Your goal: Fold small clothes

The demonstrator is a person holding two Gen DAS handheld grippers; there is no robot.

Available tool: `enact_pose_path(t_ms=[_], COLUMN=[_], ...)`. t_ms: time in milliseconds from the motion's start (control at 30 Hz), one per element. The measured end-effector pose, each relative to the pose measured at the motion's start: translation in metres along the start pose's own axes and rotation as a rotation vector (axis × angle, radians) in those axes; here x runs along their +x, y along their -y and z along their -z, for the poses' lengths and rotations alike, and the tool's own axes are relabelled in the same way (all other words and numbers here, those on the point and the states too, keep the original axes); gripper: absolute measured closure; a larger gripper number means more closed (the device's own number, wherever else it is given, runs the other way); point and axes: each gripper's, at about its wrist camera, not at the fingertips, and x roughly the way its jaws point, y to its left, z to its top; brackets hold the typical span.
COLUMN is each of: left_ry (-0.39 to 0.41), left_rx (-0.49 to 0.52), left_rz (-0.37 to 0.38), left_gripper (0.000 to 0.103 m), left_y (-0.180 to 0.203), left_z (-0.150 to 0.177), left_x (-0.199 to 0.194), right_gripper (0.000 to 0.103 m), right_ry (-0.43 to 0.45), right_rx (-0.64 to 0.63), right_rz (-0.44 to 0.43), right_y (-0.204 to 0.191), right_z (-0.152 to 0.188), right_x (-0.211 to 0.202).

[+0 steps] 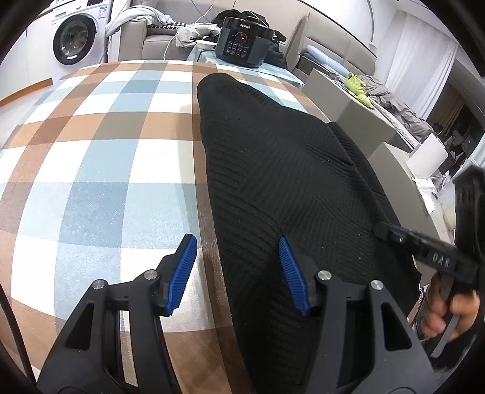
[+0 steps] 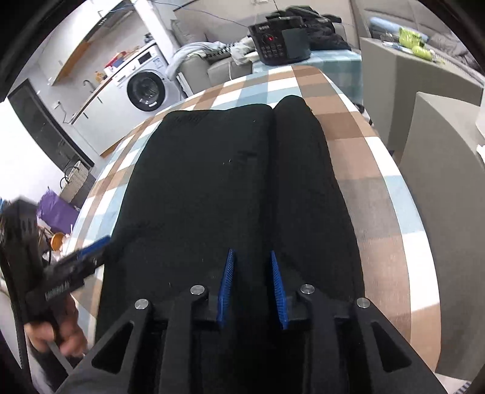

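A black ribbed knit garment [image 1: 288,157] lies flat on the checked tablecloth [image 1: 106,136], running away from me. In the right wrist view its wide body [image 2: 197,181] has a narrower folded strip [image 2: 300,157] along its right side. My left gripper [image 1: 238,242] is open and straddles the garment's near left edge, with one blue pad over the cloth and the other over the knit. My right gripper [image 2: 252,254] hovers low over the seam between body and strip, its jaws a narrow gap apart with nothing pinched. The right gripper [image 1: 382,228] also shows at the garment's right edge, held by a hand [image 1: 445,312].
A black electric cooker [image 1: 242,42] stands at the table's far end. Grey chair backs [image 2: 424,157] crowd the table's right edge. A washing machine [image 1: 75,39] and a sofa with heaped clothes [image 1: 169,27] are beyond. Bare tablecloth spreads left of the garment.
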Motion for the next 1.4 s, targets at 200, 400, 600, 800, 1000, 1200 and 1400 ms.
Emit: enact_pose_path(t_ms=[200, 400, 600, 800, 1000, 1200, 1400], left_ry=[0.014, 0.012, 0.072, 0.002, -0.037, -0.023, -0.036], left_rx=[0.018, 0.040, 0.175, 0.288, 0.279, 0.287, 0.288], left_rz=[-0.006, -0.018, 0.032, 0.098, 0.080, 0.137, 0.085], left_gripper=[0.050, 0.050, 0.050, 0.050, 0.050, 0.050, 0.050], left_y=[0.007, 0.014, 0.041, 0.072, 0.073, 0.078, 0.071], left_z=[0.003, 0.018, 0.042, 0.063, 0.074, 0.081, 0.087], left_x=[-0.008, -0.022, -0.053, -0.043, -0.030, -0.041, -0.039], right_gripper=[0.099, 0.090, 0.080, 0.098, 0.094, 0.077, 0.076], right_ry=[0.069, 0.027, 0.064, 0.151, 0.094, 0.141, 0.125], right_rx=[-0.064, 0.003, 0.019, -0.036, 0.018, 0.006, -0.016], right_rz=[0.028, 0.002, -0.044, -0.036, 0.034, -0.053, 0.056], right_y=[-0.014, 0.000, 0.007, -0.005, 0.007, -0.005, 0.003], right_z=[0.005, 0.015, 0.053, 0.055, 0.061, 0.077, 0.094], right_x=[-0.022, -0.016, -0.039, -0.057, -0.040, -0.070, -0.071])
